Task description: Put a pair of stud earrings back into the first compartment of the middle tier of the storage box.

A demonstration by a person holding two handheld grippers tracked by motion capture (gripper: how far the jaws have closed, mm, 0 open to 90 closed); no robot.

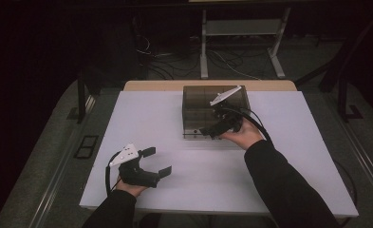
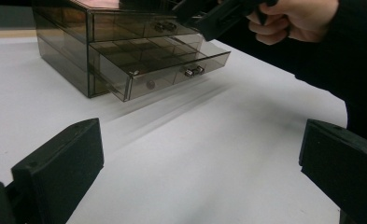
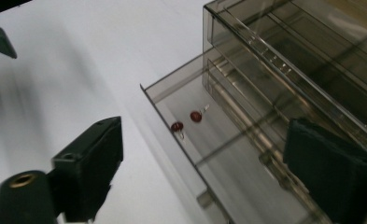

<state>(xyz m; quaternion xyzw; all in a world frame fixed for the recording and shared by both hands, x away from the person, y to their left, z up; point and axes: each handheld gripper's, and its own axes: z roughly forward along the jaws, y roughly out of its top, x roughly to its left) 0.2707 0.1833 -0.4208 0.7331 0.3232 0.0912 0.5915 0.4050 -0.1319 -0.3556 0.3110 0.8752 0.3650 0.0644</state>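
Observation:
A smoky see-through drawer cabinet [image 1: 208, 102] stands at the far middle of the white table top [image 1: 151, 118]. Its bottom drawer [image 2: 158, 70] is pulled out toward me. Two small red parts with metal leads [image 3: 177, 126] [image 3: 196, 116] lie in the open drawer [image 3: 232, 158], near its front wall. My right gripper [image 1: 211, 131] hovers over the drawer front, and in the right gripper view its jaws [image 3: 209, 172] stand open and empty. My left gripper [image 1: 157, 162] rests near the front left, open with nothing between its fingers [image 2: 59, 172].
The white top has free room between the two hands and on both sides of the cabinet. Behind the table a metal stand [image 1: 241, 28] and loose cables [image 1: 174, 59] lie on the dark floor. A wooden edge [image 1: 155, 85] borders the far side.

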